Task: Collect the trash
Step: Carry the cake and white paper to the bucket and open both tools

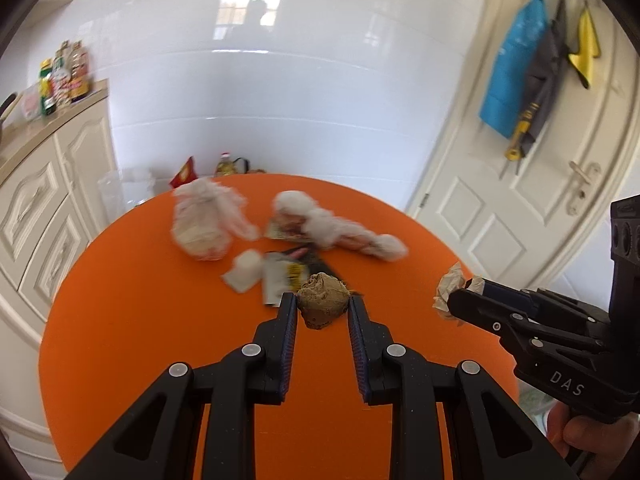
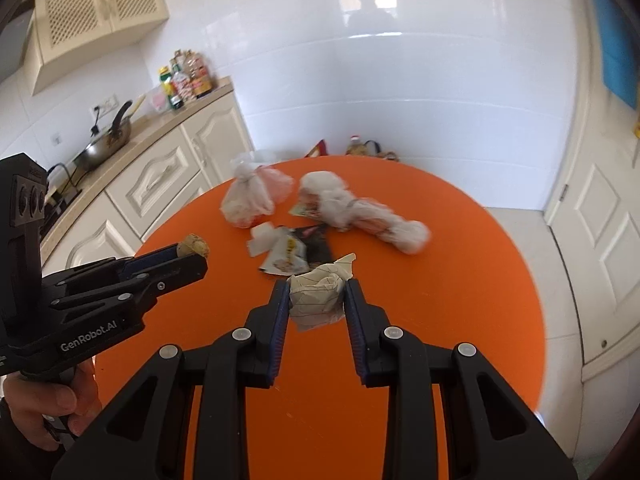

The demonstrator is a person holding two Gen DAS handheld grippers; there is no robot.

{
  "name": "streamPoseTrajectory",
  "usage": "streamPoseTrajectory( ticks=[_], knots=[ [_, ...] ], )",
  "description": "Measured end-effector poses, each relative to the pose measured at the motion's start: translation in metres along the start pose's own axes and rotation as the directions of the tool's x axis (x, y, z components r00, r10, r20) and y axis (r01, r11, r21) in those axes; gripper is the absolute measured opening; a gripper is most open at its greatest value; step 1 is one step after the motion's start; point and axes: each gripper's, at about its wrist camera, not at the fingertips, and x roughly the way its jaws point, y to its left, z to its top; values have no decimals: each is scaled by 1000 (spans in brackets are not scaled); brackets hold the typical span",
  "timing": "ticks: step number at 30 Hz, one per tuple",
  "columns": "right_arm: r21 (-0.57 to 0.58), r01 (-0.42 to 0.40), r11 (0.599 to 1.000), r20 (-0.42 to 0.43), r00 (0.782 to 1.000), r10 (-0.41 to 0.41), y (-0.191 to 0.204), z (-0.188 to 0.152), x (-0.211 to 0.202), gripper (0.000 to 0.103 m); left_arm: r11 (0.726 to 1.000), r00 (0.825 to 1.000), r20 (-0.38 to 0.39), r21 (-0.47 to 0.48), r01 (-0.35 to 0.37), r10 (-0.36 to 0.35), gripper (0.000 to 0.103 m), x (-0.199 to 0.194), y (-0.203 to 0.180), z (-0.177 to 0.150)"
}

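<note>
Two pieces of trash are up off the bench right now, one in each hand-held gripper. The left hand-held gripper (image 1: 323,304) is clamped on a brown crumpled wad (image 1: 323,299), dead centre of its own view, pinched between both pads. The right hand-held gripper (image 2: 316,290) grips a crumpled ball of lined paper (image 2: 318,298), cream with faint ruled lines, squeezed at the middle of its view; a torn flap sticks up toward the upper right.

Cross-check: in the left wrist view the right tool comes in from the right edge with the pale paper at its tip, and in the right wrist view the left tool enters from the left edge with the brown wad at its tip. One hand (image 2: 52,404) shows at lower left, wrapped round the handle.

Still on the round orange bench (image 1: 120,320), above centre of frame: two knotted white plastic bags, one squat (image 1: 204,224) and one long (image 1: 340,230). Between them and the grippers lie a small white tissue piece (image 1: 244,274) and flat printed wrappers (image 1: 288,276), at least two, overlapping and blurred, so the exact count is unclear.

Upper left, bottles (image 2: 186,78) stand on a counter; one pan (image 2: 104,142) sits there too.
</note>
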Motion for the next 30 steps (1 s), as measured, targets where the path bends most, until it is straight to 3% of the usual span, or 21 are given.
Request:
streamPoseTrajectory(
  ticks=[7,14,18,22,25,30],
  knots=[
    [112,90,990,74,992,-98,-62,-20,-65,28,987,996,1,131,91,-92,22,-3,-70,1],
    [243,222,944,96,963,-252,-137,-55,-130,28,939,975,-41,264,222,-219,22,15,-152,6],
    [338,303,891,66,937,-344,-185,-84,-159,28,893,953,-116,334,302,-279,22,42,-205,-2],
    [427,368,826,7,912,-410,-235,-118,-175,28,843,920,-224,374,386,-322,22,73,-252,-17],
    [472,404,784,-43,899,-437,-268,-142,-179,28,817,899,-283,388,426,-335,22,91,-275,-24],
    [538,421,730,-109,894,-435,-311,-173,-173,28,790,866,-383,394,469,-323,22,120,-306,-37]
  ],
)
